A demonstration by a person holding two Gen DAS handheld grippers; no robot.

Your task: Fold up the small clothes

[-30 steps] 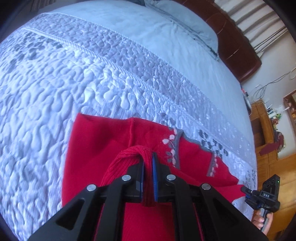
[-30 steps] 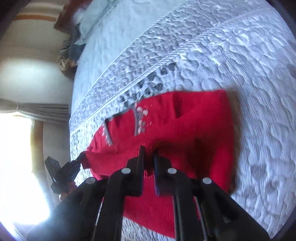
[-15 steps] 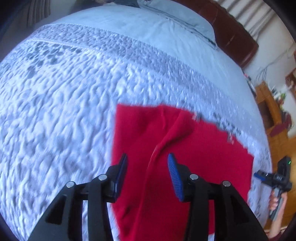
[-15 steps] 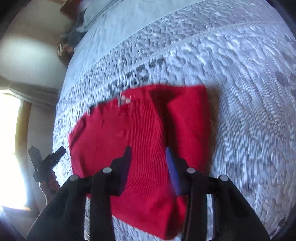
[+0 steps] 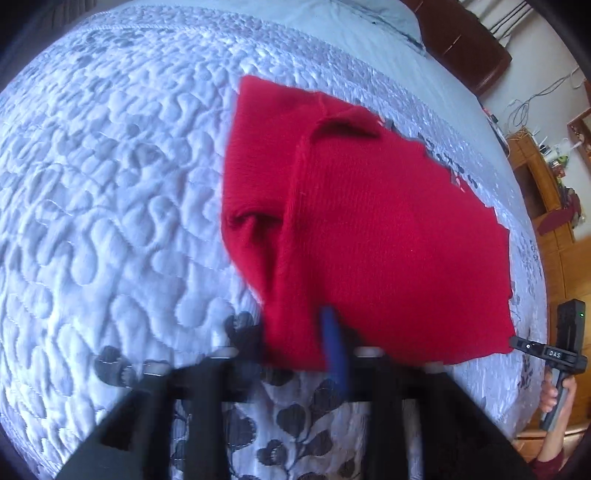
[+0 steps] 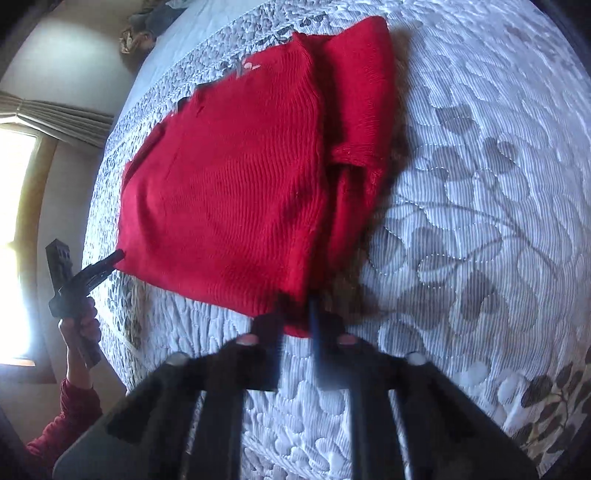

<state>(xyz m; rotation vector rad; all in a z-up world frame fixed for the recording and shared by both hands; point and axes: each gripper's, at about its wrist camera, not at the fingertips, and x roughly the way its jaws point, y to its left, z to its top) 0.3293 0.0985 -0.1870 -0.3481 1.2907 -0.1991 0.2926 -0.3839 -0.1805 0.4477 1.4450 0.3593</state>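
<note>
Left jaws: the left gripper (image 5: 295, 339) was closing over the near hem of the red sweater (image 5: 369, 229); knit lay between the blurred fingers, but whether the pads pressed it I cannot tell.
Right jaws: the right gripper (image 6: 297, 325) was clenched tight at the sweater's (image 6: 229, 177) near corner, with red knit at the fingertips; the blur hid whether it was pinched.
Sweater, place: flat on the quilted bedspread (image 5: 110, 206), just beyond both grippers.
Sweater, form: ribbed red knit, folded into a rough rectangle, one side panel doubled over with a raised seam ridge and a small tuck.
Sweater, trim: grey-and-white pattern peeping out at the far edge.
Far end: pillow (image 5: 373, 14) against a dark headboard (image 5: 465, 48).
</note>
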